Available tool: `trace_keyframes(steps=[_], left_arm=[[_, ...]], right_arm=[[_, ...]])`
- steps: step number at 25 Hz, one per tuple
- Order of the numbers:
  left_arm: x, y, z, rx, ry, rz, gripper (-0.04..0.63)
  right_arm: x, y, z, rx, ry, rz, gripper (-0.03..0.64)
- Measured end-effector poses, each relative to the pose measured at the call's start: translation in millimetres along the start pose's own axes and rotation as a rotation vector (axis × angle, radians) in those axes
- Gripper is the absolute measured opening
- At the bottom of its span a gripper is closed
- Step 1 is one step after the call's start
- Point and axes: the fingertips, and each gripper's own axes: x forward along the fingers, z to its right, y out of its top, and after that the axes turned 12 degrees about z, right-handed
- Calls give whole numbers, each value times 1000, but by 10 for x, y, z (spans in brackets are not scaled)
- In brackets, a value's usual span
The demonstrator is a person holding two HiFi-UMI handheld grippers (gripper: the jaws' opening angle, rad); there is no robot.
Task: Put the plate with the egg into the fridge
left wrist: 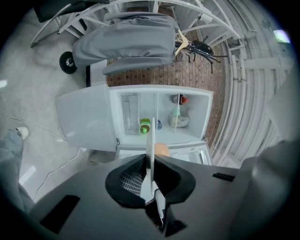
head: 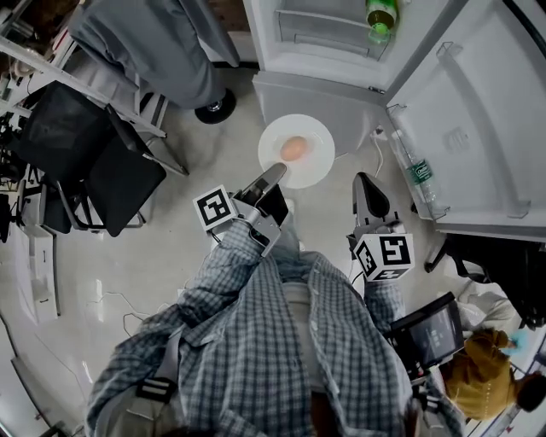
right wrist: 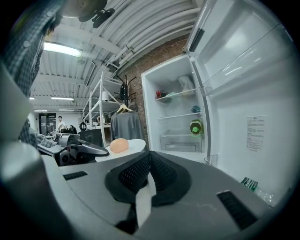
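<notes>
A white plate [head: 314, 164] with a brown egg [head: 293, 149] on it hangs level above the floor, just in front of the open fridge [head: 320, 81]. My left gripper [head: 275, 174] is shut on the plate's near rim. In the left gripper view the plate [left wrist: 151, 140] stands edge-on between the jaws, with the egg [left wrist: 162, 150] just right of it. My right gripper [head: 366, 183] is to the right of the plate, shut and holding nothing. The right gripper view shows the plate [right wrist: 131, 146], the egg [right wrist: 119, 145] and the left gripper [right wrist: 86, 150] at its left.
The fridge door [head: 478, 119] swings open at the right, with a bottle [head: 416, 171] in its shelf. A green bottle [head: 380, 17] lies on a fridge shelf. Black chairs [head: 102, 162] and a grey-covered rack [head: 162, 47] stand at the left. Cables trail on the floor.
</notes>
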Motion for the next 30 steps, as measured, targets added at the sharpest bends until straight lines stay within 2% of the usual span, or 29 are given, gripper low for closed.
trace_keyframes(steps=[17,30], left_arm=[[801,519,54,-6,-15,-47,29],[1172,1056,5,-9,-10,-16,29]], right_arm=[[841,160,216,-31,-31,6,6],[1438,127,264,-39,-19,-4,6]])
